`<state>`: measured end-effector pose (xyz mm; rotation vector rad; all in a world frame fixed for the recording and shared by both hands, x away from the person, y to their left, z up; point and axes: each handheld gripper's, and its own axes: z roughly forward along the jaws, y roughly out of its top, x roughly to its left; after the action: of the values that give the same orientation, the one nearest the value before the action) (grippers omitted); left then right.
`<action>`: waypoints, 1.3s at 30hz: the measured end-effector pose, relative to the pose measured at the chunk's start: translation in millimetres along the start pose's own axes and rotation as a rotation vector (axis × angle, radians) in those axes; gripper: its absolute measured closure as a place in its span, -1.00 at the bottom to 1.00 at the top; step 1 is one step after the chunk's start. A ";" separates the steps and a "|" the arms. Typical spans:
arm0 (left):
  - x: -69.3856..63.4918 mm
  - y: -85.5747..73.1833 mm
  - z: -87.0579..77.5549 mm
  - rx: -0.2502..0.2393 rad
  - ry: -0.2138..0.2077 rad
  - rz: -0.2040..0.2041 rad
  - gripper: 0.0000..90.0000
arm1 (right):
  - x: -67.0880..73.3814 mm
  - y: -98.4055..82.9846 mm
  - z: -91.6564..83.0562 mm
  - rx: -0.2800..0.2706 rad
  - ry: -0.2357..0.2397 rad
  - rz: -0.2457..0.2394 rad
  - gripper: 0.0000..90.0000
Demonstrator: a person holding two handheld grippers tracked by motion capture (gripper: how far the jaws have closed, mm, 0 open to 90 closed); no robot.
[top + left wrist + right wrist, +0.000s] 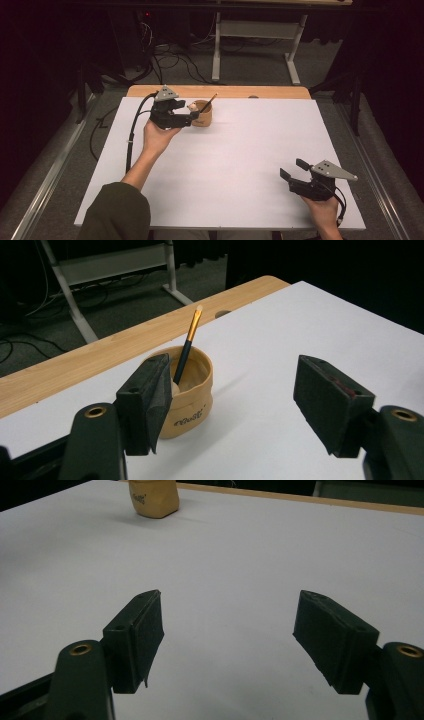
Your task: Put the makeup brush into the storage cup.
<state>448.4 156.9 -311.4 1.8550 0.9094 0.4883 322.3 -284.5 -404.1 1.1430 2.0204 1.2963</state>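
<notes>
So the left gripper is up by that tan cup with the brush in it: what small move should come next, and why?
Probably shift the left gripper sideways so its jaws straddle the cup. The jaws are wide open, but the cup sits by one pad rather than centred between them. The brush leans inside, untouched, and the right gripper rests open far off.

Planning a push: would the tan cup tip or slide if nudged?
The cup looks squat and wide, so it probably slides rather than tips. Its walls look soft, so they may dent. The leaning brush could shift or fall out.

Tan cup (189,395), black-and-gold brush (186,350), white table (240,165) with wooden edge, black grippers, olive sleeve (117,212)
</notes>
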 end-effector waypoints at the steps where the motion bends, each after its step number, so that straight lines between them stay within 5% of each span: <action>1: -0.3 0.0 -0.5 0.001 0.000 0.002 -0.29 | 0.1 0.0 0.0 0.000 0.000 0.000 -0.34; 20: -13.7 -0.5 -7.6 -0.001 -0.047 0.008 -0.31 | 1.4 0.3 0.9 0.002 0.003 -0.003 -0.34; 39: -18.0 -10.6 -27.7 -0.023 -0.040 0.009 -0.29 | 2.0 0.4 1.5 0.005 0.001 -0.007 -0.34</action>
<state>414.3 162.1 -307.5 1.8422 0.8653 0.4634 322.5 -282.1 -404.3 1.1366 2.0273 1.2891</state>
